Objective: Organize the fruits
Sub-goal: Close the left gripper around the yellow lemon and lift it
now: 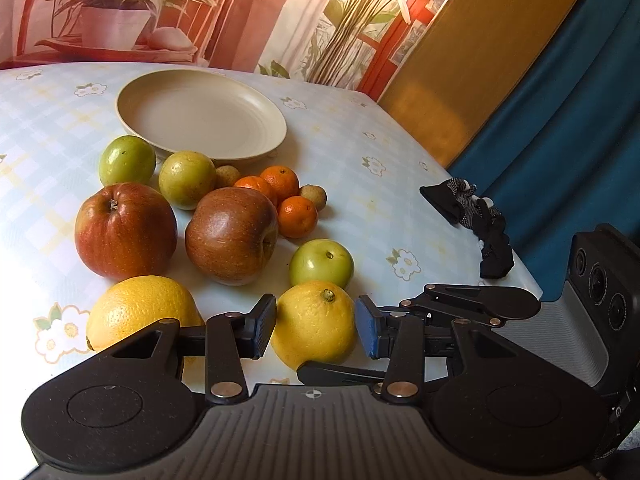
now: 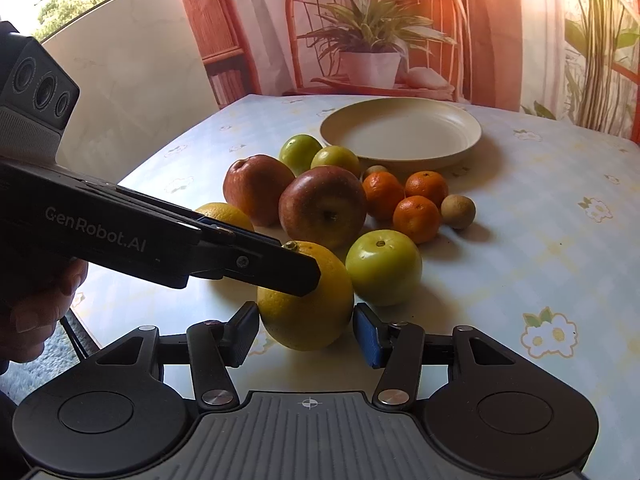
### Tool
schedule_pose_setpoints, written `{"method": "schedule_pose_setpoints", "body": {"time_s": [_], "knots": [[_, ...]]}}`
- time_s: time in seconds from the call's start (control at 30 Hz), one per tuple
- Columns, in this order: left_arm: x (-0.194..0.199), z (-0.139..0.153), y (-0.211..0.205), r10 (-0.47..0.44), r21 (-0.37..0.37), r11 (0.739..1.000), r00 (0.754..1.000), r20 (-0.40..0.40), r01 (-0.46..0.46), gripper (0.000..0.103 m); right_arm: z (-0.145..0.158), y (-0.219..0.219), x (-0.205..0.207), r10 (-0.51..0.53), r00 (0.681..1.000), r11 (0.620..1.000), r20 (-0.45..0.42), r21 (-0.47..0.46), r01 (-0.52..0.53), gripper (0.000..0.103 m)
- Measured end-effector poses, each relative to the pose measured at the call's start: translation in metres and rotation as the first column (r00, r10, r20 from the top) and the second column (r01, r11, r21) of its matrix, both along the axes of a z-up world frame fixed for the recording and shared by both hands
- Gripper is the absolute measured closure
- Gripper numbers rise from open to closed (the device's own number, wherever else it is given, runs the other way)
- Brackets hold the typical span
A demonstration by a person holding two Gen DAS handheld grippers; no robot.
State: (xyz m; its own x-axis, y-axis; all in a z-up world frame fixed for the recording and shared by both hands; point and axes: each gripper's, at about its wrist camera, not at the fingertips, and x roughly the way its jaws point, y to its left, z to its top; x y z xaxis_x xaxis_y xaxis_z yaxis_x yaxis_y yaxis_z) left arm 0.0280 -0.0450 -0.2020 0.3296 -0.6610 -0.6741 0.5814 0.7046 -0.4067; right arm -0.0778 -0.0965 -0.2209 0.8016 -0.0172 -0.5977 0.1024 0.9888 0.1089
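A: How far along is this?

B: Barely begun, I'd judge. The plate (image 1: 202, 114) at the far side of the surface (image 1: 400, 208) holds nothing, and all the fruit lies in a loose cluster nearer than it.

A: What are the tools doing?

B: Both sit around the same near lemon (image 1: 314, 326). The left tool (image 1: 315, 330) has its jaws wide on either side of it, the pads just beside the skin, though I can't tell if they touch. The right tool (image 2: 306, 330) is also wide around that lemon (image 2: 306, 300), and the left tool's finger (image 2: 280, 270) crosses over its top.

A: So what's left?

B: Everything: a second lemon (image 1: 140, 310) at near left, two red apples (image 1: 126, 230) and (image 1: 231, 236), three green fruits, such as the one (image 1: 322, 263) just beyond the lemon, three mandarins (image 1: 297, 216), and two small brown fruits (image 1: 313, 197).

A: Anything in the way?

B: The fruit is crowded, with that green one close behind the lemon, and the two tools crowd each other. A dark cloth (image 1: 476, 224) lies at the right edge, well apart.
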Motion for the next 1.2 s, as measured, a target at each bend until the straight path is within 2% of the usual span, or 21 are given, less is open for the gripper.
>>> {"method": "schedule_pose_setpoints", "body": {"time_s": [0.17, 0.37, 0.5, 0.8, 1.2], "knots": [[0.005, -0.001, -0.003, 0.007, -0.008, 1.0, 1.0, -0.004, -0.007, 0.057, -0.004, -0.001, -0.001, -0.011, 1.0, 1.0, -0.011, -0.006, 0.011, 0.055], [0.012, -0.002, -0.004, 0.025, -0.029, 0.999, 0.999, -0.023, -0.026, 0.057, -0.004, -0.003, -0.002, -0.012, 1.0, 1.0, 0.028, 0.002, 0.012, 0.055], [0.016, -0.004, -0.002, 0.041, -0.048, 0.998, 0.998, -0.043, -0.043, 0.057, -0.008, -0.003, 0.001, -0.014, 1.0, 1.0, 0.026, 0.006, 0.013, 0.056], [0.017, -0.004, 0.0, 0.043, -0.065, 0.997, 0.998, -0.044, -0.045, 0.057, -0.01, -0.003, -0.001, -0.02, 0.998, 1.0, 0.058, 0.005, 0.02, 0.058], [0.025, 0.032, 0.003, 0.037, -0.095, 0.995, 0.999, 0.03, -0.034, 0.057, 0.019, -0.007, 0.008, 0.015, 0.992, 0.998, 0.127, -0.056, -0.008, 0.058]]}}
